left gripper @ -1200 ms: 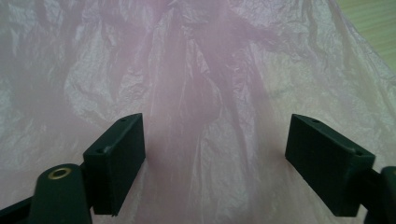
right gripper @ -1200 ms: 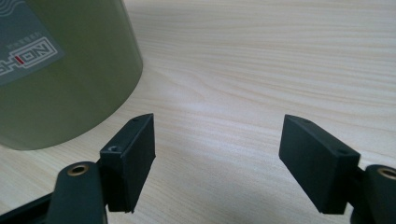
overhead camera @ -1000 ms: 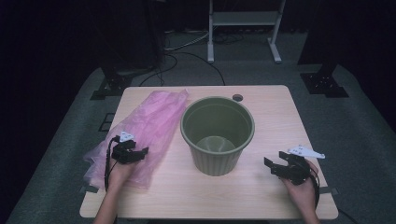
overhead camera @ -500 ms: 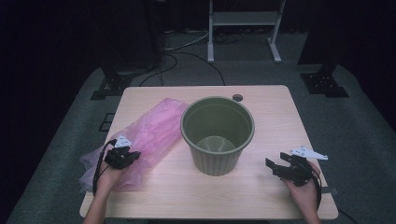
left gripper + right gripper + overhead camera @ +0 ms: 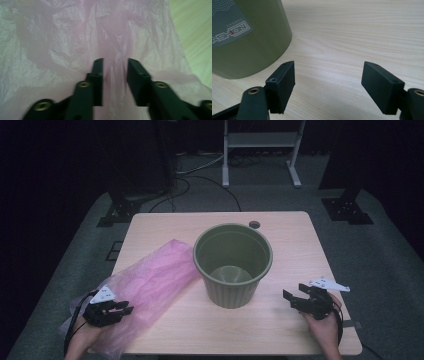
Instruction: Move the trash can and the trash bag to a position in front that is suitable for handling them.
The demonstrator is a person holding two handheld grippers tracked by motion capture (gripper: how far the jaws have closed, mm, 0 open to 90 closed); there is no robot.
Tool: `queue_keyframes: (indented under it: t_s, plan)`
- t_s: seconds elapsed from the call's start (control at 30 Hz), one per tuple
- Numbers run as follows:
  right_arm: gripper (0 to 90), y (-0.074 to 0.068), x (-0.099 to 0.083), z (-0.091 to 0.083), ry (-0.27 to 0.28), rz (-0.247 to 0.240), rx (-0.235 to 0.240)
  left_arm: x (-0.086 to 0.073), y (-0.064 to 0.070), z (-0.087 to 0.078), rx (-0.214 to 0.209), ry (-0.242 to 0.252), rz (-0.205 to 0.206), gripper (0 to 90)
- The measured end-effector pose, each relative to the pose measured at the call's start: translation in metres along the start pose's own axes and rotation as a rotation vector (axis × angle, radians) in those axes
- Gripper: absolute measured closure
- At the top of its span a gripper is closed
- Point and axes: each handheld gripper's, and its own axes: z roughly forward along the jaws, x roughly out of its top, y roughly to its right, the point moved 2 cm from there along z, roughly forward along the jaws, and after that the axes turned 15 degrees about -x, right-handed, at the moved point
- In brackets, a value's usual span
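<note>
1. Left tongs (image 5: 125, 309) at the worktop's (image 5: 290, 250) near-left corner: jaws nearly closed on a fold of the pink plastic bag (image 5: 150, 285).
2. Right tongs (image 5: 290, 300) near-right, wide open, holding nothing.
3. Green bucket (image 5: 233, 265) upright mid-worktop, bag touching its left side.

— How's the light?
— Dim in the high view; the bench (image 5: 300, 250) is lit, the surroundings near black.
— Sharpness?
— The left gripper view is hazy, its tongs (image 5: 115, 72) smeared; the right gripper view is bright and crisp.
</note>
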Motion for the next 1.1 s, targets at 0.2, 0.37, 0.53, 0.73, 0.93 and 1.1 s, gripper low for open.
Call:
queue_keyframes:
  t_s: [0.2, 0.37, 0.53, 0.73, 0.93, 1.1]
  plan:
    - [26.1, 0.001, -0.001, 0.001, -0.006, 0.004, -0.001, 0.009, 0.0, -0.012, 0.007, 0.025, 0.019, 32.1]
    - [26.1, 0.0, -0.002, 0.002, -0.008, 0.005, -0.001, 0.021, -0.018, 0.01, 0.027, -0.004, -0.001, 18.8]
    - [26.1, 0.002, -0.003, 0.002, -0.01, 0.007, 0.0, 0.025, -0.031, 0.031, 0.034, -0.069, -0.014, 17.9]
    - [26.1, 0.005, -0.003, 0.0, -0.008, 0.01, 0.0, 0.022, -0.035, 0.04, 0.027, -0.099, -0.034, 21.4]
    - [26.1, 0.005, -0.003, 0.0, -0.006, 0.01, -0.002, 0.024, -0.031, 0.039, 0.01, -0.086, -0.012, 43.2]
    - [26.1, 0.002, -0.004, 0.0, -0.008, 0.006, 0.002, 0.027, -0.031, 0.039, 0.018, -0.091, -0.021, 67.8]
